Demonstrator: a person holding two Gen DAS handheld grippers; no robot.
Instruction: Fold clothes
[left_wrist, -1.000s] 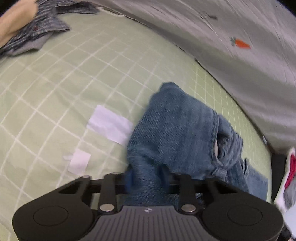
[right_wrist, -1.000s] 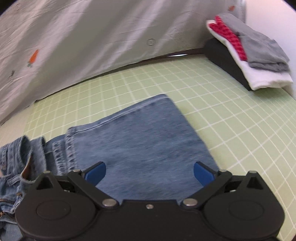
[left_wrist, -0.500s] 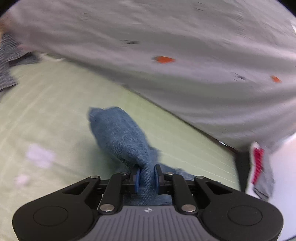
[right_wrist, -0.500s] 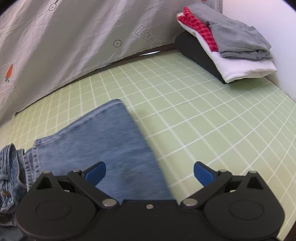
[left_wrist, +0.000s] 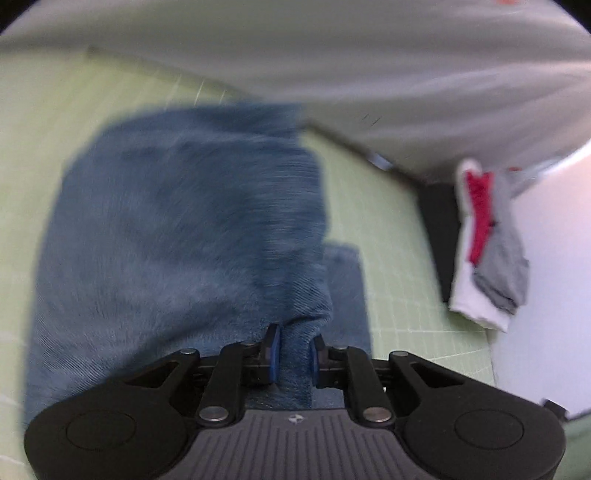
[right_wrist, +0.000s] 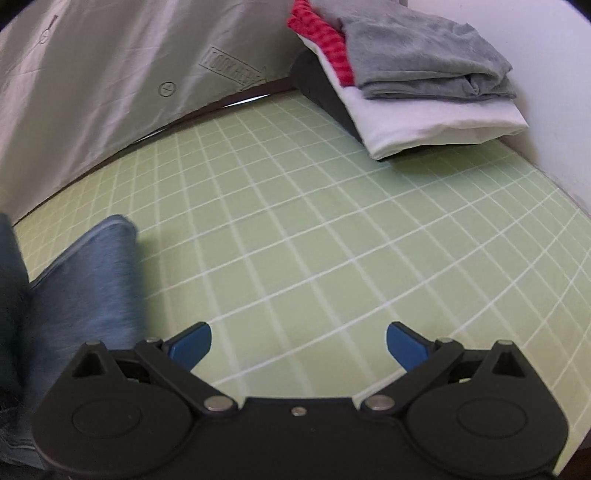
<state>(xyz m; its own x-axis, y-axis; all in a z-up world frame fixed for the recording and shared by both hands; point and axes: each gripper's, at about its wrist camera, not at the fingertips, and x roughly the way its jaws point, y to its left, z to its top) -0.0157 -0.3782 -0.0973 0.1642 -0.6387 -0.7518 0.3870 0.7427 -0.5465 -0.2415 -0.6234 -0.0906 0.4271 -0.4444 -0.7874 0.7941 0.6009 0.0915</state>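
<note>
Where crumpled before, jeans (left_wrist: 177, 229) outspread.

My left gripper (left_wrist: 293, 354) has a black linkage body, silver pivot screws, a ribbed grey plate with a small logo at six o'clock, and blue-padded fingers (left_wrist: 272, 350). My right gripper (right_wrist: 298, 341) is all black, its fingers (right_wrist: 192, 341) blue.
</note>
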